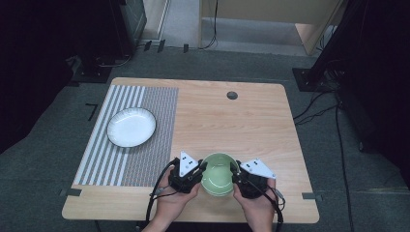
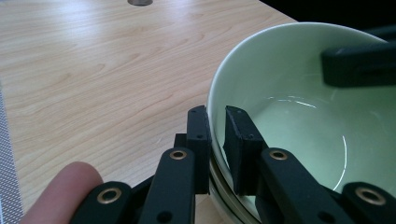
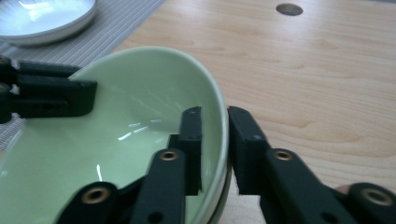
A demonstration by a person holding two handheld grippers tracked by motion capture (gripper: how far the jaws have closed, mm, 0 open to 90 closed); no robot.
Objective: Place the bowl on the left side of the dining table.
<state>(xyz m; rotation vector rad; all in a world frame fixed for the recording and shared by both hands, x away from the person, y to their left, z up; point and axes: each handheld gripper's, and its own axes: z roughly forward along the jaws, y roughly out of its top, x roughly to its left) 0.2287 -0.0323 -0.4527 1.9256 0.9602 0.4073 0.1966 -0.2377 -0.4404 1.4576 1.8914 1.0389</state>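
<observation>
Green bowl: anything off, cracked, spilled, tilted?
Nothing stands out. The pale green ceramic bowl looks intact and empty, gripped at opposite rims by the left gripper and right gripper. The white round plate sits squarely on the grey striped placemat.

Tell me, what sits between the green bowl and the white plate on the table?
Nothing stands there. In the high view, bare wood and the edge of the striped mat separate the green bowl from the white plate.
</observation>
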